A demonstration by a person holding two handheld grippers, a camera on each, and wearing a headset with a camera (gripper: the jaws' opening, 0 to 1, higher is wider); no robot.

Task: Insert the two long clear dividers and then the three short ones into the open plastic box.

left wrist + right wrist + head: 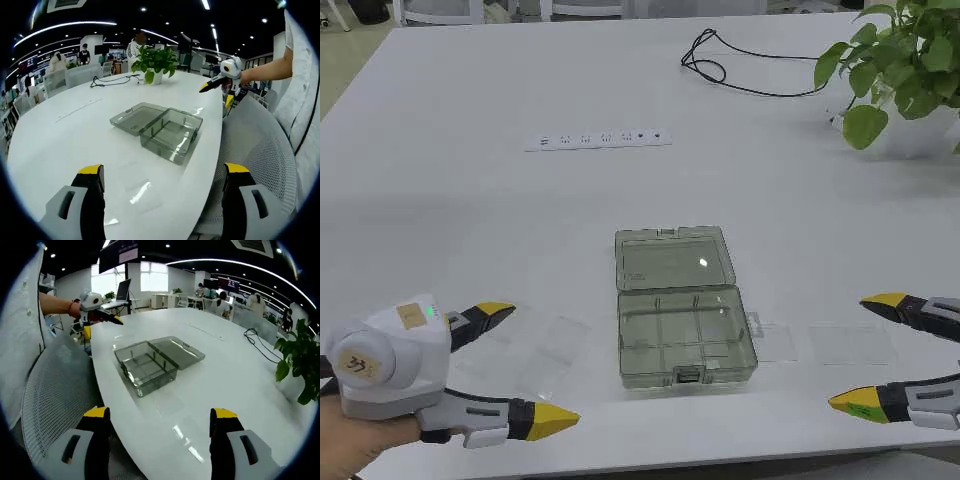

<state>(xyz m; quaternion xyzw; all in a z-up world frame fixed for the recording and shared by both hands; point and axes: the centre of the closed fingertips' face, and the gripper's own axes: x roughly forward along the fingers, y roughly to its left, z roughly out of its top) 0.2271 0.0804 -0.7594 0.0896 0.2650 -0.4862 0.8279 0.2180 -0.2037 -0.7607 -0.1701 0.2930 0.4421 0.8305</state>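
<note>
The left tongs and right tongs were held open and empty. The flat clear dividers could be pushed along the tabletop instead of being gripped.

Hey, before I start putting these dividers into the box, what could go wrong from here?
1. The left dividers and right dividers lie flat and almost invisible on the white table. A gripper may skid over one rather than pinch its edge.
2. The box sits near the table's front edge, and the left gripper and right gripper are both open, away from it. Pressing a divider in could shove it.
</note>
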